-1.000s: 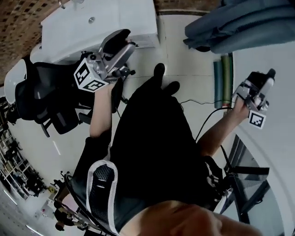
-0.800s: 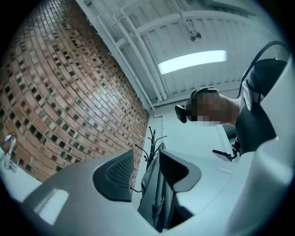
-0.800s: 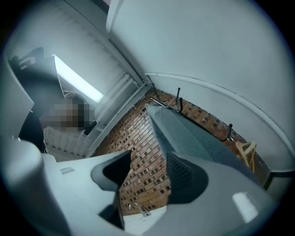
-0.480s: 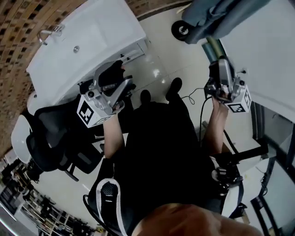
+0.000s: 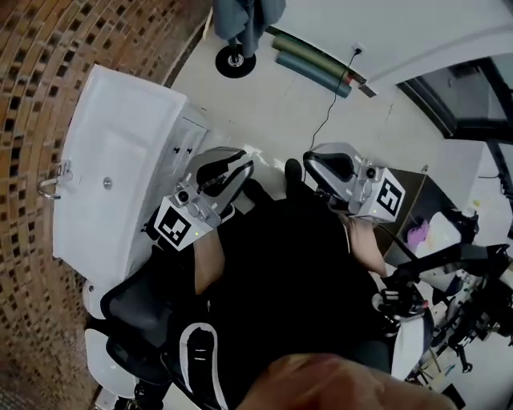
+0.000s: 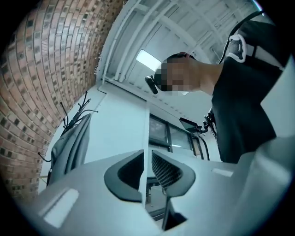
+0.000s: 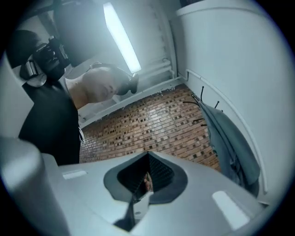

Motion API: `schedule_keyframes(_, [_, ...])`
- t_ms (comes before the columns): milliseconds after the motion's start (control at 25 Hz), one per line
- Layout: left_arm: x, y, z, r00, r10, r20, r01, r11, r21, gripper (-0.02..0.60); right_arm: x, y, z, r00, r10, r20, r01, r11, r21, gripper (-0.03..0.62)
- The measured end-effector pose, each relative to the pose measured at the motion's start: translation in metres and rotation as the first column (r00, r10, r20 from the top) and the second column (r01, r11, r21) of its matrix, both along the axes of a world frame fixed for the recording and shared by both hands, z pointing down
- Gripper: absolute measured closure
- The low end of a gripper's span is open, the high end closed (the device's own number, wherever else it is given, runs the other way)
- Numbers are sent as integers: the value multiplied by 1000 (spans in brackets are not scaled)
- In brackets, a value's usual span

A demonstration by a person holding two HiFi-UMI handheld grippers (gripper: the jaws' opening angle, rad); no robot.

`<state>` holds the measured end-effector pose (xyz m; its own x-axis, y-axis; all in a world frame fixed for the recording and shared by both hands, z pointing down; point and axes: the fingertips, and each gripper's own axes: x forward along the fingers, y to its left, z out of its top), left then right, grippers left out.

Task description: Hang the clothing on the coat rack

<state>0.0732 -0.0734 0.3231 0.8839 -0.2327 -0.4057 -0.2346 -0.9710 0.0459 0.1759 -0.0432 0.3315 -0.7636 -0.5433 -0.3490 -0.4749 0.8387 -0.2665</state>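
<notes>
Two grippers are being held side by side over the person's dark clothes, both pointed toward the far floor. The left gripper is being held slightly ajar: its jaws have just been closing, a narrow slit is being left between the pads, and nothing is being gripped there. The right gripper is being held fully closed, pad against pad, with nothing caught between. The grey-blue clothing is being borne by the coat rack at the far end of the scene, well apart from both grippers. It is draped down from the black hooks, above the round base on the pale floor. Just right of that base, two rolled mats are lying along the wall. A white table is being shown at the left, against a brick wall. A black office chair is being shown at the near left.
</notes>
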Motion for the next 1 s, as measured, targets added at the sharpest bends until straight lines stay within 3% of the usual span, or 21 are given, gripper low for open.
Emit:
schedule_keyframes(280, [0, 13, -36, 999, -54, -1, 54, 997, 49, 538, -9, 6, -49, 999, -28, -25, 32, 988, 152, 594])
schedule_keyframes(680, [9, 8, -52, 981, -178, -78, 178, 984, -11, 580, 20, 5, -54, 997, -63, -46, 70, 982, 173, 594])
schedule_keyframes(1000, [46, 14, -57, 982, -185, -48, 185, 983, 15, 580, 57, 2, -48, 996, -67, -62, 76, 982, 171, 594])
